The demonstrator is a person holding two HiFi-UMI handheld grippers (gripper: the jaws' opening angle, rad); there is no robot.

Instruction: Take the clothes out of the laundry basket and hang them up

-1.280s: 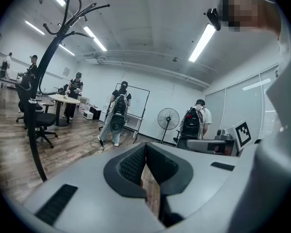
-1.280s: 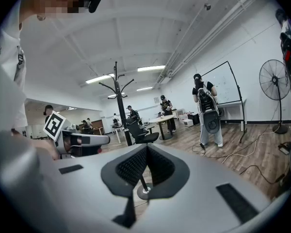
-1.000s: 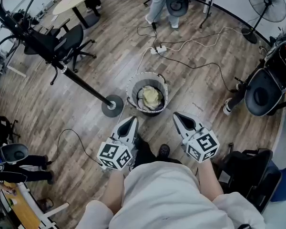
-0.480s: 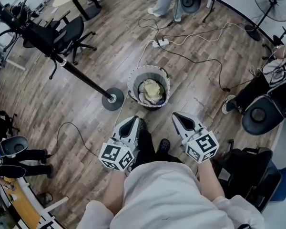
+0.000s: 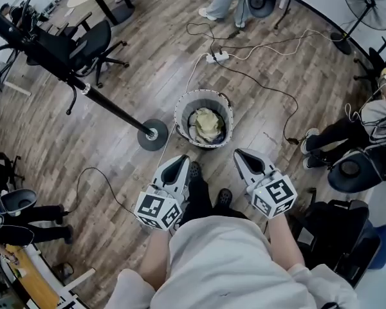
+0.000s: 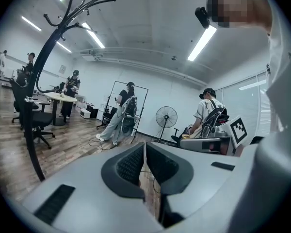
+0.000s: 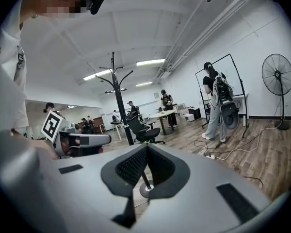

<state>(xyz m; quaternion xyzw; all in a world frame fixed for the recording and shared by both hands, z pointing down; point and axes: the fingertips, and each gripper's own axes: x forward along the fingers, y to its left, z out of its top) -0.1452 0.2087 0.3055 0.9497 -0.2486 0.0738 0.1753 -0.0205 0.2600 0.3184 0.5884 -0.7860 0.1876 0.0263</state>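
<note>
— Where are the clothes (image 5: 206,123)?

— Piled inside the laundry basket (image 5: 178,121), a pale garment on top. None are out yet.

— And the grippers?

— Both sit on the near side of the basket and point toward it. The left gripper (image 5: 179,161) is off its near-left edge and the right gripper (image 5: 240,154) off its near-right. Neither looks clearly closer.

— Jaws?

— Pressed together on both, with nothing between them. I'd say they must spread before dipping in.

— The coat stand (image 5: 152,134)?

— Its base is just left of the basket.

Floor (image 5: 51,134), laundry basket (image 5: 181,117), rack base (image 5: 153,134), power strip (image 5: 217,57)
</note>
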